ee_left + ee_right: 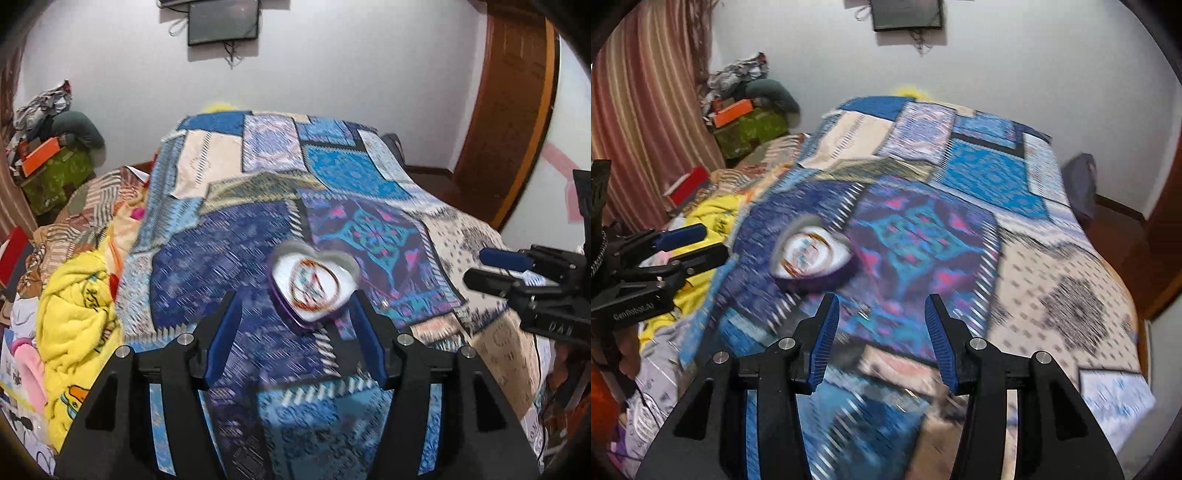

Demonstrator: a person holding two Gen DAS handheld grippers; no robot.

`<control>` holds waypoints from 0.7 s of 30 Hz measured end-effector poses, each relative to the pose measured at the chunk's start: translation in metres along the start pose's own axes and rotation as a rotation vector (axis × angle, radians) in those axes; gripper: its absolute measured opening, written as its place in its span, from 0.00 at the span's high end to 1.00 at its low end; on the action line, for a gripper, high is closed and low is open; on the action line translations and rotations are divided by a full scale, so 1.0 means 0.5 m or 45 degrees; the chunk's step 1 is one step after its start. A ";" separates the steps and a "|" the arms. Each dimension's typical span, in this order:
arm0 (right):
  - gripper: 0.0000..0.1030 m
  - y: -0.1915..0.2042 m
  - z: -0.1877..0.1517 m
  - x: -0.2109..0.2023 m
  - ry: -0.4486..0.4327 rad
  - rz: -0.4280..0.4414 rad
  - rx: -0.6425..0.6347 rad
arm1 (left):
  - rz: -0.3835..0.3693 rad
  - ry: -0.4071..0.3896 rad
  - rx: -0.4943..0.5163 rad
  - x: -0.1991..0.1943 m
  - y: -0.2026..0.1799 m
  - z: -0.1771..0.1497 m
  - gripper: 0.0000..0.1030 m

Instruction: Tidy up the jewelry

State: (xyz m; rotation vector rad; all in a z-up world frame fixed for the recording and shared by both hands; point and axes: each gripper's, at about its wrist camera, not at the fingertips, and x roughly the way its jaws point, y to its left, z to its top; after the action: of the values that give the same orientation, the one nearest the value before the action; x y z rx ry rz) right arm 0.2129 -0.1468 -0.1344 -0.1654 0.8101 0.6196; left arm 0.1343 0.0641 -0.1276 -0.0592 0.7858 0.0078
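A heart-shaped white dish with a purple rim [314, 284] lies on the patchwork blanket [229, 251]. Thin reddish bangles [314, 282] lie inside it. My left gripper [295, 306] is open and empty, just in front of the dish. In the right wrist view the dish [812, 258] is ahead and to the left of my right gripper [882, 306], which is open and empty above the blanket [1052, 258]. Each gripper shows in the other's view: the right one [487, 267] at the right edge, the left one [698, 243] at the left. Both views are motion-blurred.
A yellow cloth [77, 295] and mixed clutter lie left of the blanket. A red box [689, 184] and an orange box on a green bundle [738, 110] stand at the back left. A striped curtain [646, 110] hangs at left; a wooden door frame [509, 110] is at right.
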 end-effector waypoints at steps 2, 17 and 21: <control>0.57 -0.018 -0.020 -0.007 0.020 -0.033 0.014 | -0.014 0.035 0.010 0.010 -0.012 -0.014 0.42; 0.57 -0.065 -0.144 0.034 0.204 0.011 0.133 | -0.107 0.270 0.093 0.100 -0.091 -0.111 0.42; 0.57 -0.053 -0.157 0.054 0.208 0.036 0.125 | -0.103 0.287 0.109 0.119 -0.097 -0.120 0.56</control>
State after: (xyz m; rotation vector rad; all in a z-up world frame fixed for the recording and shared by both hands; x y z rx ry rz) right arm 0.1932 -0.1850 -0.2104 -0.1163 1.0000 0.5966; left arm 0.1355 0.0113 -0.2097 -0.0103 1.0076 -0.1105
